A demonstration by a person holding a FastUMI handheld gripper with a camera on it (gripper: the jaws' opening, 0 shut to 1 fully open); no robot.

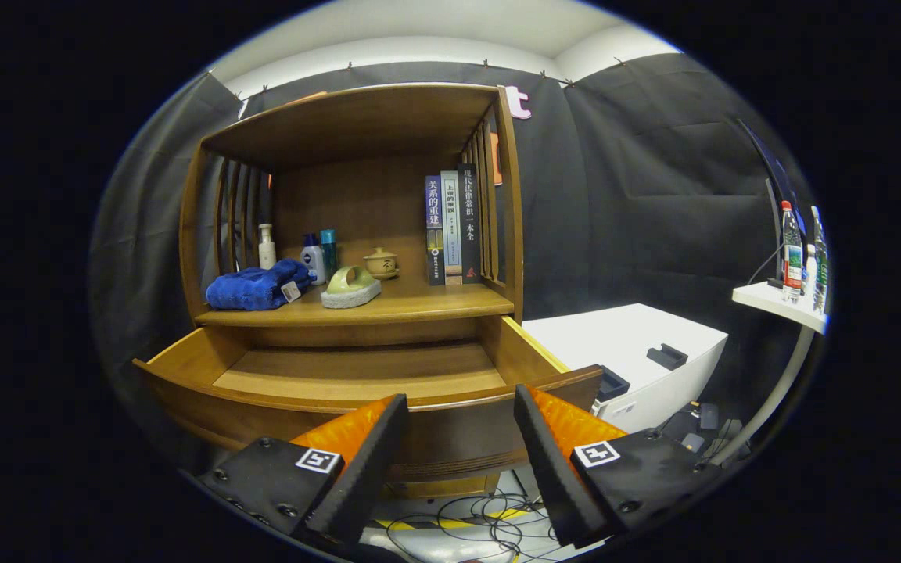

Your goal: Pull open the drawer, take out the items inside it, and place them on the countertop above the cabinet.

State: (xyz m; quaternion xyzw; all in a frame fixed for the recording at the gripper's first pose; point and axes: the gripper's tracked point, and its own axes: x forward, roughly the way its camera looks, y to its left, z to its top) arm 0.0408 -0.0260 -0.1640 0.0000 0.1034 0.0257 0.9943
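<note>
Wooden drawer (357,375) stands pulled out just beyond the spread-fingered tool (462,414).

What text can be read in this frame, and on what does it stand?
"关系的重建": spine of the blue book.
"现代法律常识一本全": spine of the black book.
Pale book between them, bottle labels, towel tag: too small to read.
Tool open, fingers at the open drawer front.
</note>
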